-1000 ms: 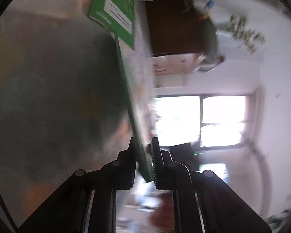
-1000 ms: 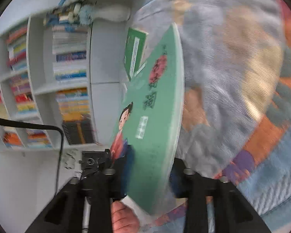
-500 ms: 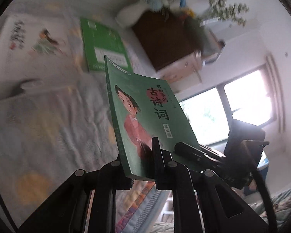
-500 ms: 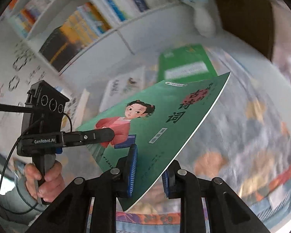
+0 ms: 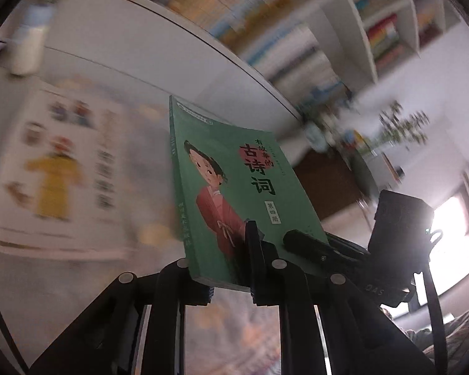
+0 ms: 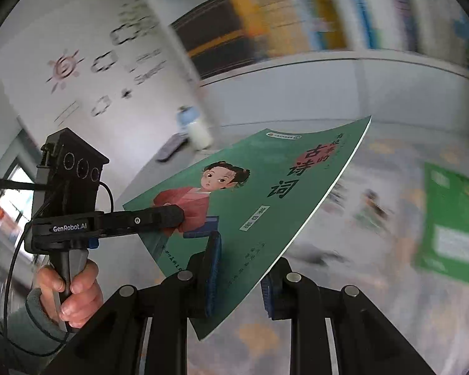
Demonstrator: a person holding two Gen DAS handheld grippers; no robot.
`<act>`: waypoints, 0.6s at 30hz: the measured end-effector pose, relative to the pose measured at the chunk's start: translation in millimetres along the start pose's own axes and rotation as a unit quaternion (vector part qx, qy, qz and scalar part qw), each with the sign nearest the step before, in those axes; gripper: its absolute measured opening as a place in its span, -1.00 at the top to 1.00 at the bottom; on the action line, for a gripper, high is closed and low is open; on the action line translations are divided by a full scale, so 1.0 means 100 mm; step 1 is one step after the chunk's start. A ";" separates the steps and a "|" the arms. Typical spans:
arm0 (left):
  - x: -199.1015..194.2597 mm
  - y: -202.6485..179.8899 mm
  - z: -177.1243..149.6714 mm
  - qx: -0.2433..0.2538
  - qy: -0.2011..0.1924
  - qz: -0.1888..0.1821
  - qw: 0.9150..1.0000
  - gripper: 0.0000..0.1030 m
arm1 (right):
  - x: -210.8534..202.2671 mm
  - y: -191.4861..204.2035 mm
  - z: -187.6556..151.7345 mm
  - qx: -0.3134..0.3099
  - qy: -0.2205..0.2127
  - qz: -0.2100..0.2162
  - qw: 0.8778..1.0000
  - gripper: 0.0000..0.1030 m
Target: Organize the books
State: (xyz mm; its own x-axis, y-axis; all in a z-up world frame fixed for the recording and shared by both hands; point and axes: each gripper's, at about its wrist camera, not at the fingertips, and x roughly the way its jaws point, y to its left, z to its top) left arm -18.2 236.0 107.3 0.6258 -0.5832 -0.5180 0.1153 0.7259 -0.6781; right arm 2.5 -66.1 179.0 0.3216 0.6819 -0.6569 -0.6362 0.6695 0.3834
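Having lifted the green book [image 6: 265,197] off the quilt [image 6: 359,328] toward the bookshelf [image 6: 297,22], we keep it clamped in both left gripper [image 5: 228,268] and right gripper [image 6: 239,278], ready for shelving.

Thin green paperback book [image 5: 234,187] [image 6: 253,206] w/ cartoon figure in red robe & dark title chars on cover; closed, off the surface, tilted. Flat on patterned cloth: bright green book [image 6: 450,222], white picture book [image 5: 59,172].
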 end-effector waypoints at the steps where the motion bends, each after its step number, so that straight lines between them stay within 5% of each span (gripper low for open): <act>1: -0.05 0.08 0.03 -0.006 -0.008 0.008 1.000 0.76 | 0.15 0.05 0.10 -0.010 0.005 0.010 1.000 0.58; 9: -0.23 0.78 0.26 -0.063 -0.042 0.083 0.994 0.75 | 1.30 0.30 0.55 -0.046 0.058 0.077 0.994 0.56; 18: -0.13 1.25 0.21 -0.117 -0.044 0.100 0.987 0.74 | 2.12 0.20 0.57 -0.018 0.117 0.099 0.988 0.53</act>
State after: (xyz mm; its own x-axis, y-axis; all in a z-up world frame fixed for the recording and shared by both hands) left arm 4.6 341.6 40.6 0.6843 -0.3947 -0.6131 -0.1920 0.7135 -0.6738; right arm 98.3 108.5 84.2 0.0203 0.7084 -0.7055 -0.6966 0.5162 0.4983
